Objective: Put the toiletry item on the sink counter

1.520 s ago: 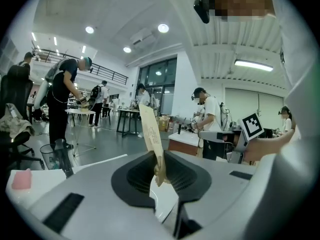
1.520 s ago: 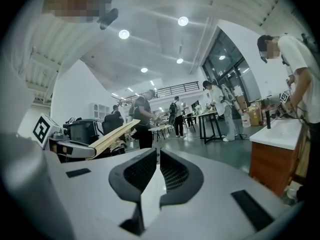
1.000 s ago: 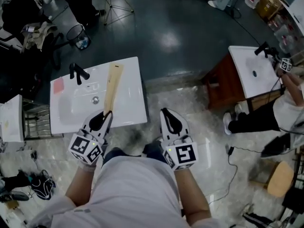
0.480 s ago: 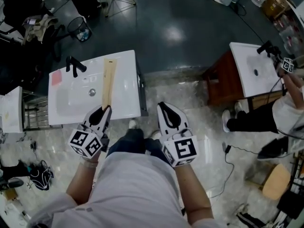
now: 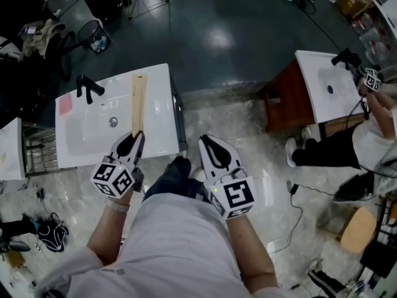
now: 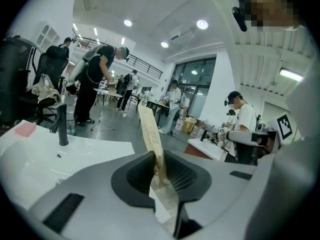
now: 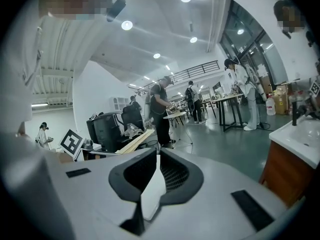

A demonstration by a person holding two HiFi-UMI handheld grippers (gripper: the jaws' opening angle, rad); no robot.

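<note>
A long flat tan toiletry package (image 5: 138,104) lies out over the white sink counter (image 5: 162,113), its near end pinched in my left gripper (image 5: 135,139). In the left gripper view the package (image 6: 148,131) rises tilted from between the dark pads of the left gripper (image 6: 159,166), which is shut on it. My right gripper (image 5: 211,145) hangs over the floor to the right of the counter, shut with nothing in it. The right gripper view shows the right gripper (image 7: 157,170) with its pads together and the package (image 7: 134,142) off to the left.
A black faucet (image 5: 87,87) and a pink soap (image 5: 62,106) sit at the counter's far left, by the basin drain (image 5: 113,122). A second sink (image 5: 325,85) on a wooden cabinet (image 5: 286,107) stands at the right, where another person (image 5: 372,143) works. A wire bin (image 5: 96,39) stands behind.
The sink counter has slid left and up in the head view as the person stepped. The left gripper keeps the package over the counter; the right gripper stays shut.
</note>
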